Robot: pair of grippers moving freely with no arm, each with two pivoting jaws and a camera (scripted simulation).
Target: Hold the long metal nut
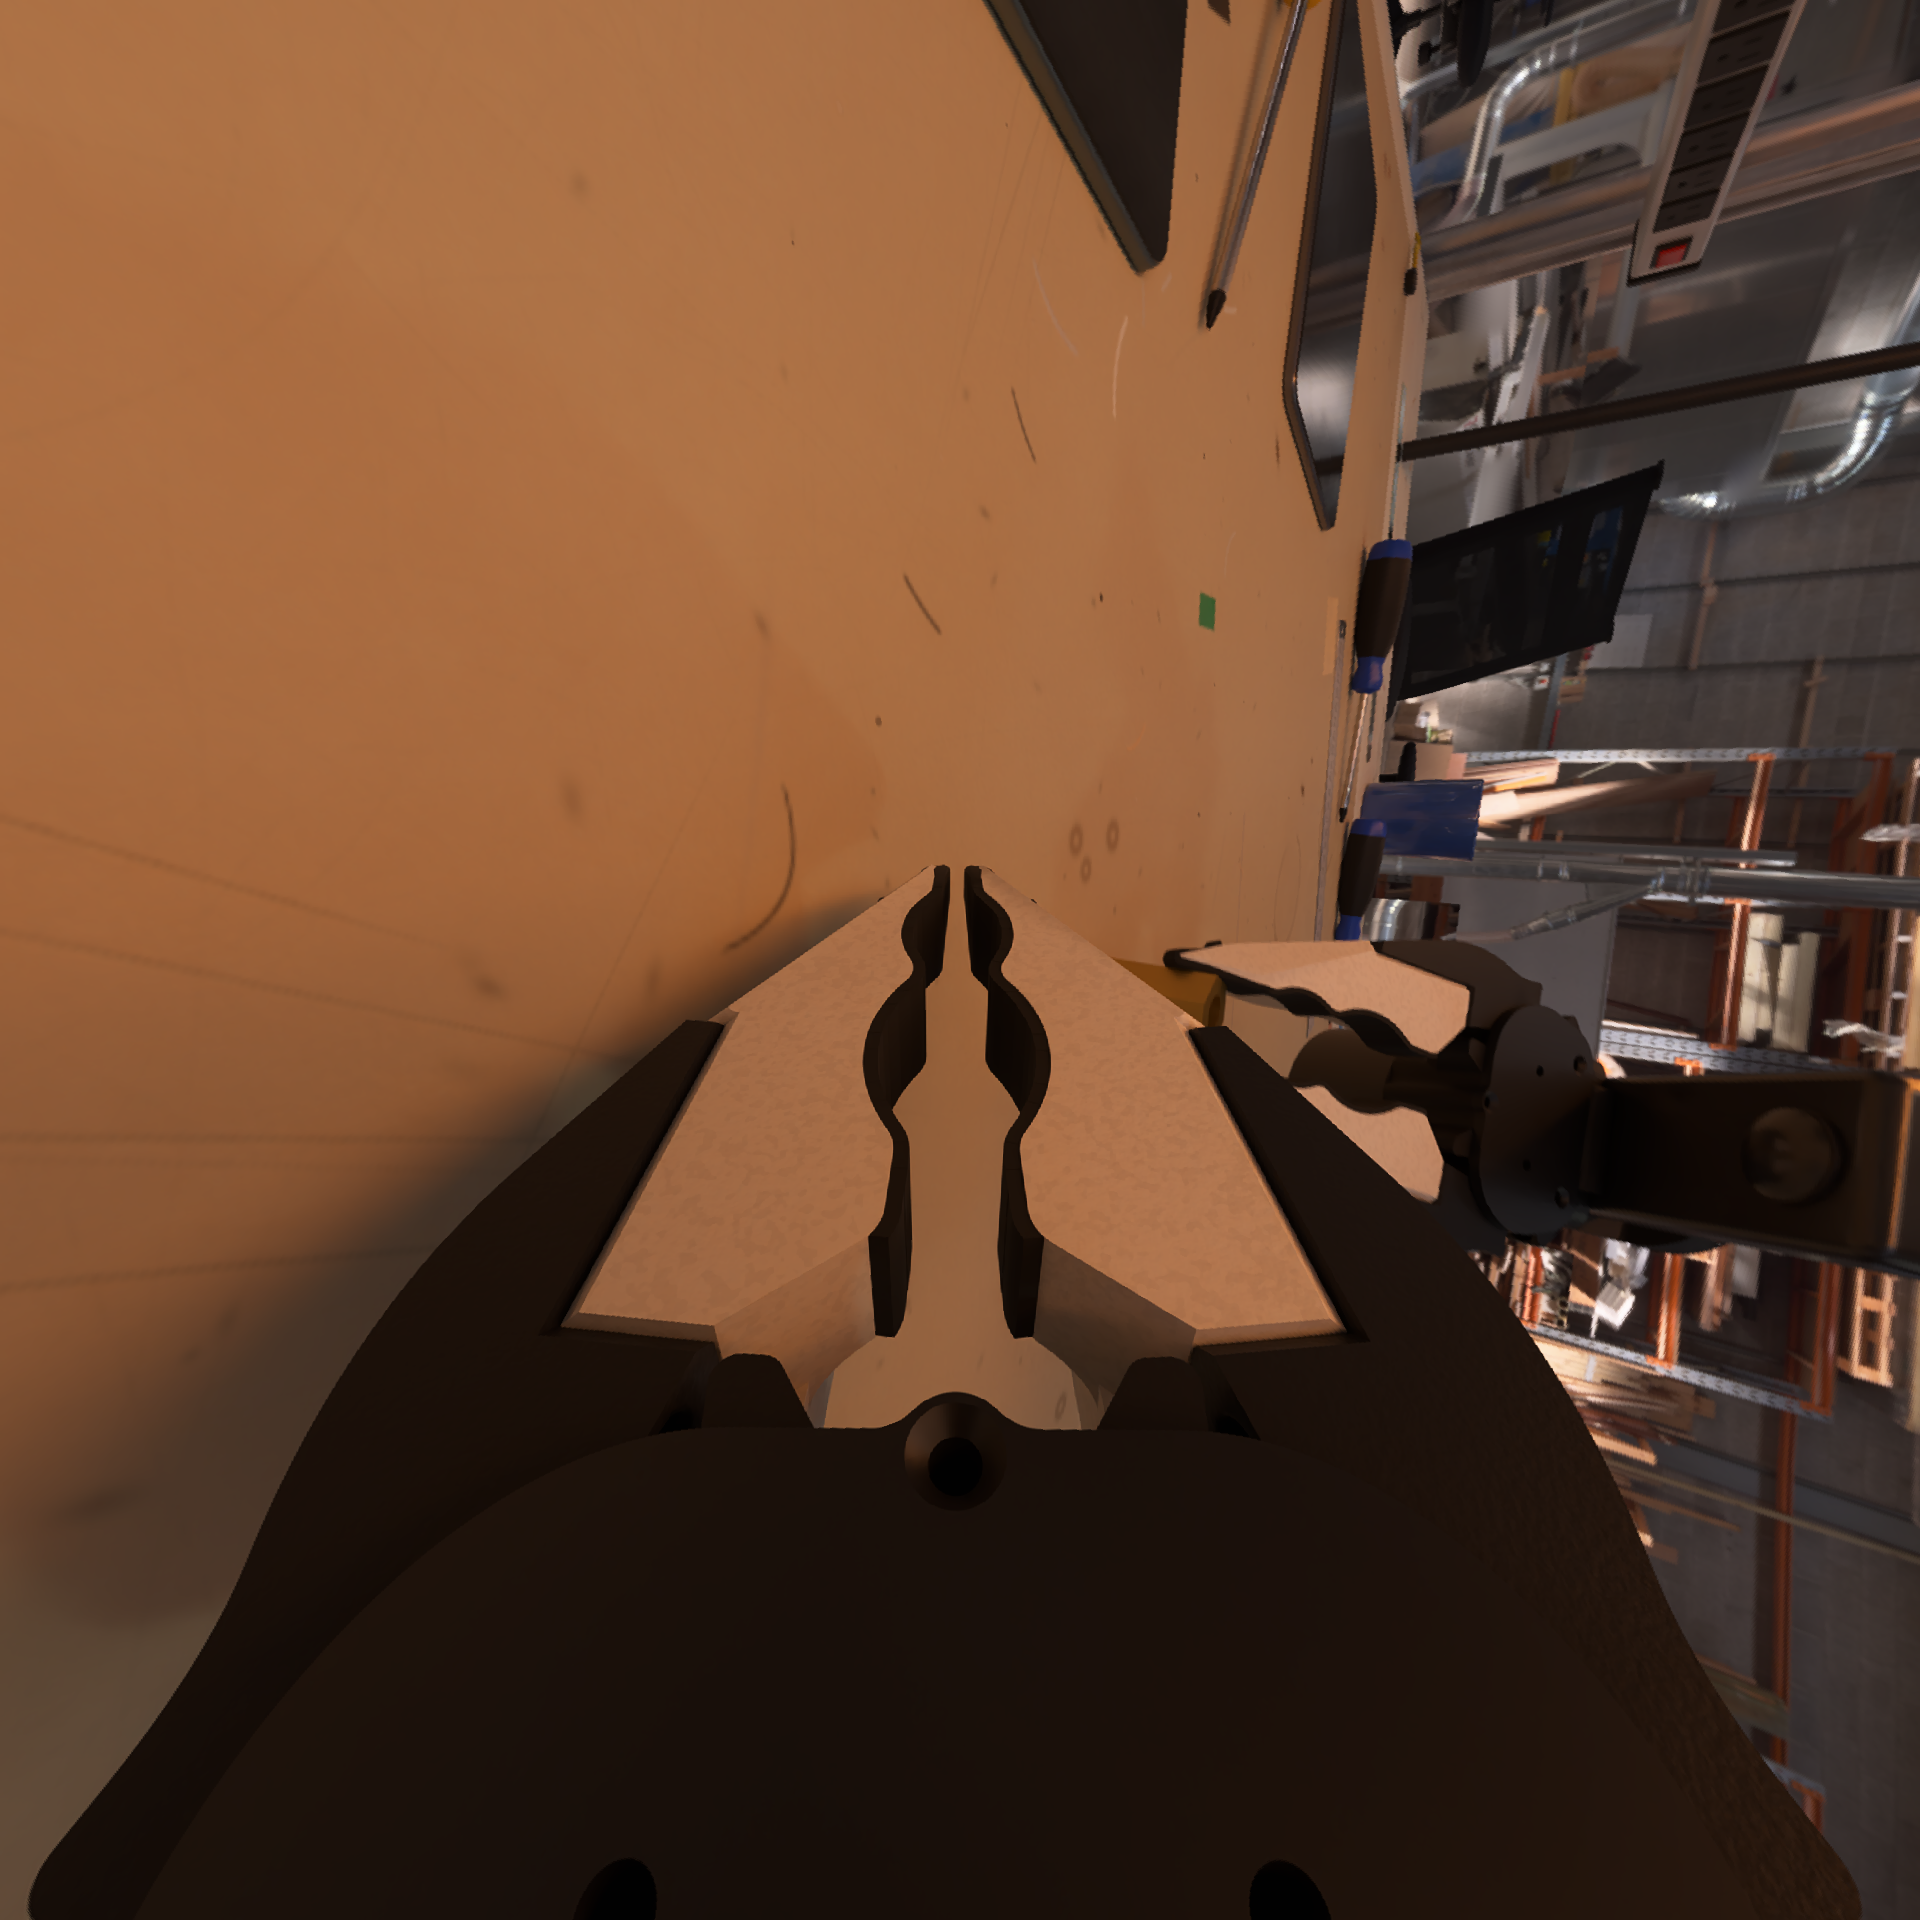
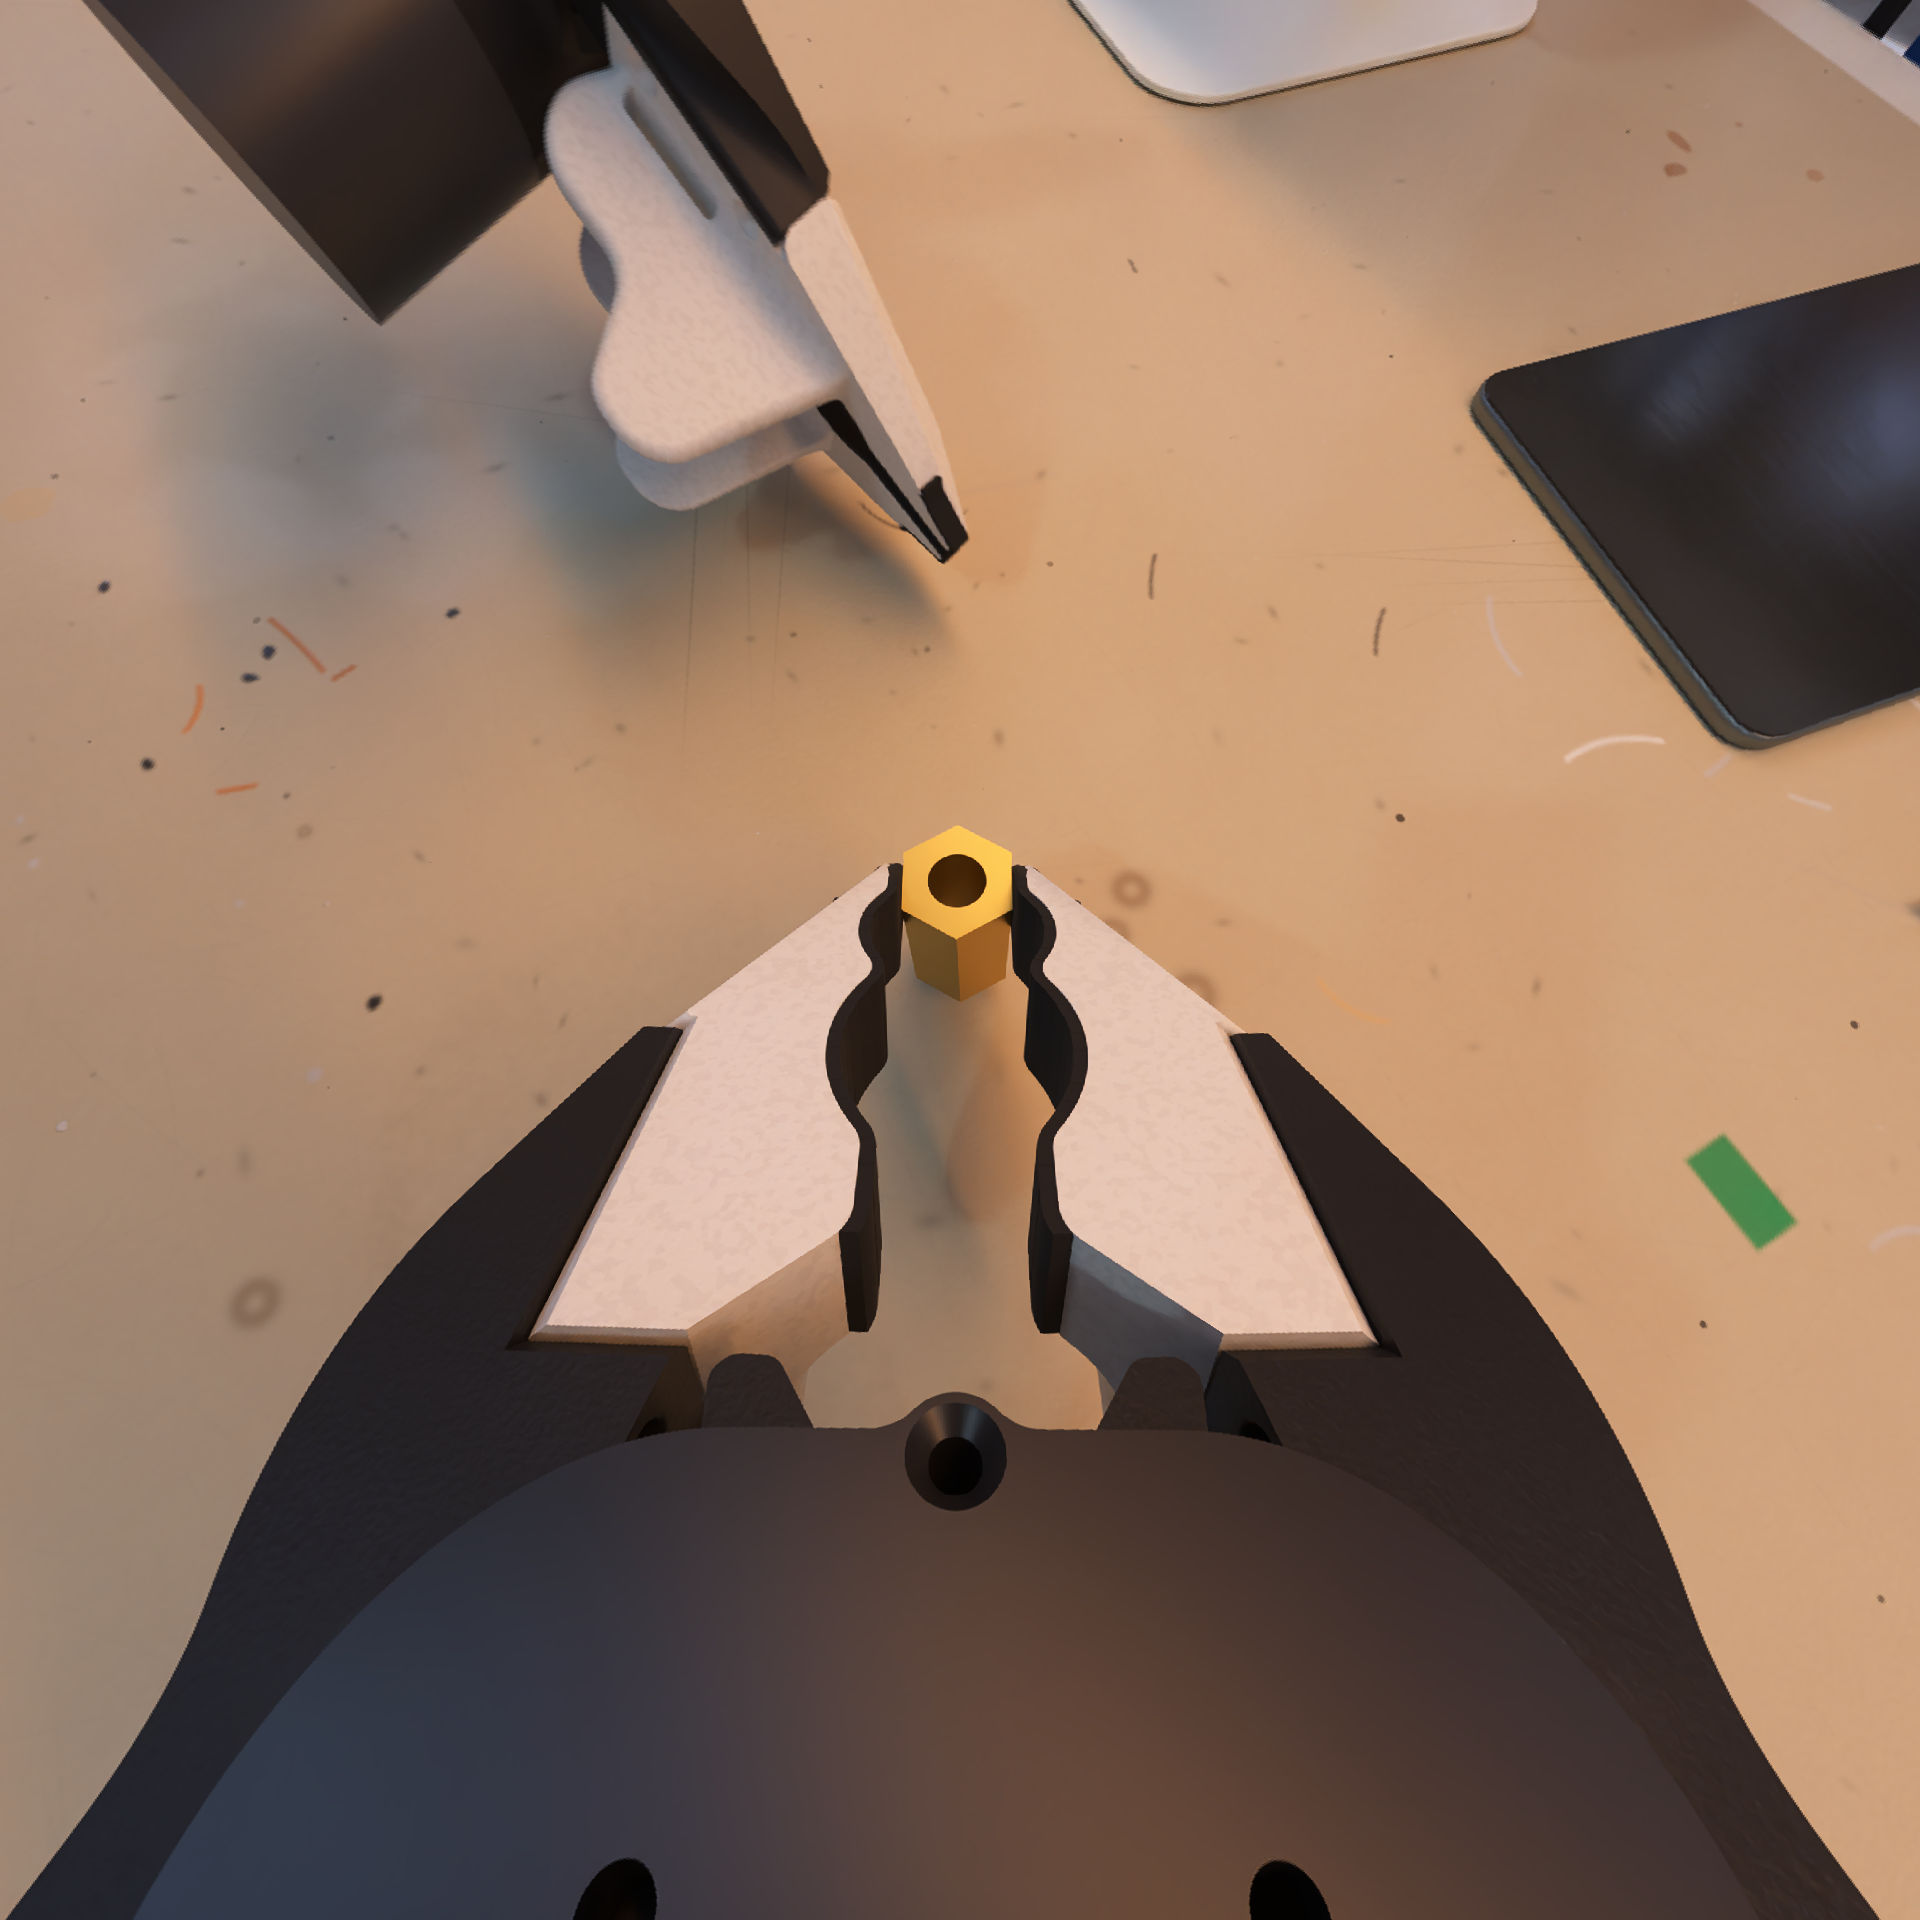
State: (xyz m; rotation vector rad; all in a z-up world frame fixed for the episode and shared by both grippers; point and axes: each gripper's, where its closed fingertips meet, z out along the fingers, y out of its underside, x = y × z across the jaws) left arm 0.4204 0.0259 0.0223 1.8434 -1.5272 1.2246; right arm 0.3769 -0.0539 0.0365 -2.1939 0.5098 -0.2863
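Scuffed tan wood makes up the counter (image 2: 1351,499), flecked with dark specks, pale scratches and a few orange marks. Nearest in the right wrist view, the right gripper (image 2: 957,883) pinches the long metal nut (image 2: 957,914) between its fingertips (image 2: 1023,904): a brass-coloured hexagonal piece standing upright, its bored end facing the camera and its lower end at or just above the counter, though contact there is hard to judge. Off to that gripper's right lies a small green tape strip (image 2: 1740,1192). Farther ahead, the left gripper (image 2: 945,540) angles down toward the counter, well apart from the nut, with its tips drawn nearly together and nothing between them; its own wrist view confirms only a thin slit at the tips (image 1: 954,878). In that same view the right gripper (image 1: 1184,961) shows from the side with the nut's brass body (image 1: 1164,982) partly hidden behind the left finger. Beyond, a dark flat tablet (image 2: 1745,499) rests on the counter, a white object's base (image 2: 1299,42) sits at the far edge, and blue-and-black screwdrivers (image 1: 1382,613) lie along the counter's rim.
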